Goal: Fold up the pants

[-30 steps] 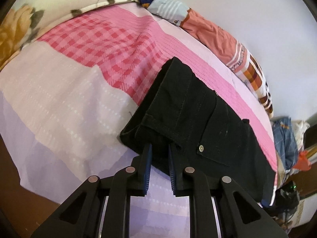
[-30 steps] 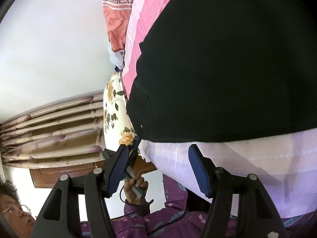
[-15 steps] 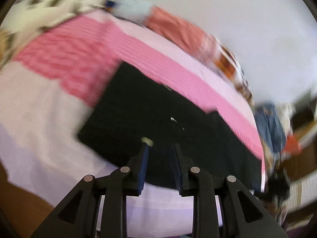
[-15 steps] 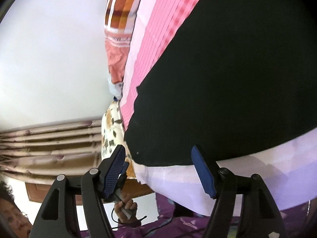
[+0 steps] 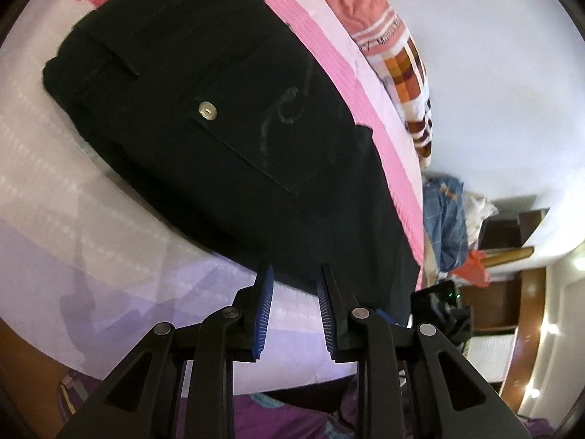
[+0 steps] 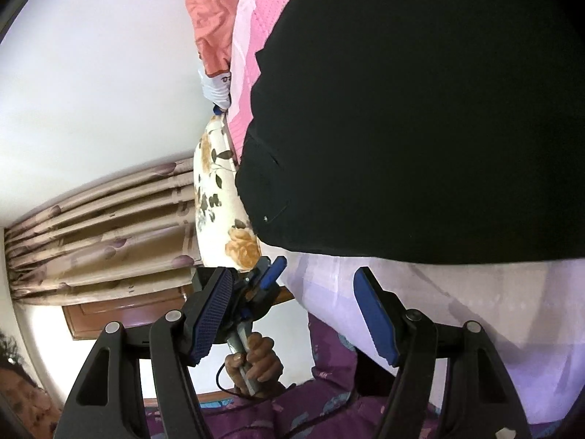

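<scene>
Since letting go | left gripper (image 5: pixel 294 278) open, off black pants (image 5: pixel 219 109)

Black pants (image 6: pixel 420 128) beyond empty parted jaws

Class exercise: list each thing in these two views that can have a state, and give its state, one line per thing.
Black pants: folded, lying flat on the bed.
Pocket button: fastened.
Left gripper: jaws narrowly apart, nothing between them.
Right gripper: jaws wide apart, nothing between them.
Curtain: drawn, pleated.
</scene>
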Tool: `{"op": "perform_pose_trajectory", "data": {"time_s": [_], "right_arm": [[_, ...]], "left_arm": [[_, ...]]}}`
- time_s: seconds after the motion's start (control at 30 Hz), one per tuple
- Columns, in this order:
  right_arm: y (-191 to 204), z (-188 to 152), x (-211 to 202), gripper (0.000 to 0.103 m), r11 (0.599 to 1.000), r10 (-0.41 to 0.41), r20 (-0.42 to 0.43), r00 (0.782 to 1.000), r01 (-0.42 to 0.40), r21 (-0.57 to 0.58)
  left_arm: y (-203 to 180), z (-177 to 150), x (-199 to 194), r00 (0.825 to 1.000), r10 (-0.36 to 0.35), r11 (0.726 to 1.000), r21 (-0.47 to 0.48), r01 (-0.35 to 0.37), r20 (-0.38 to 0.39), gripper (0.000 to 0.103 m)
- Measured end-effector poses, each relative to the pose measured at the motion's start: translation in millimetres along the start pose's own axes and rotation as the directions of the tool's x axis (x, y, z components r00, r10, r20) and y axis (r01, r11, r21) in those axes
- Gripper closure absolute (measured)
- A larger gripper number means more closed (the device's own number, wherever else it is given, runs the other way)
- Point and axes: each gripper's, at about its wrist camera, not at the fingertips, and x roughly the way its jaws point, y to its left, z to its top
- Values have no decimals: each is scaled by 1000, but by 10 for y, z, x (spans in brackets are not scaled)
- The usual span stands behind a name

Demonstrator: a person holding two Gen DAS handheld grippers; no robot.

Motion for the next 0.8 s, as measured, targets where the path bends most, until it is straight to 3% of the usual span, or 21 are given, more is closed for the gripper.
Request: {"op": "perform_pose_trajectory", "data": {"time_s": [0.23,0.47,0.6,0.77,0.8], "right_arm": [[-72,16,-1,35,1000,4,30,1000,-5,21],[-85,5,2,35,998,28,43,999,-30,48],[-96,8,2,35,998,37,39,999,-39,52],[-84,-6,9,35,998,36,35,999,-38,58],[-84,-11,-1,35,997,37,38,999,-40,60]], "left_arm": [[86,174,104,999,-52,997,-49,52,-4,77],[172,132,31,997,-78,992,-95,78,4,77],[186,95,-113,999,-22,996,-83,25,37,70],[367,137,-63,999,-25,982,-187,31,31,64],[361,133,-46,1000,5,983,-183,-1,26,62]]}}
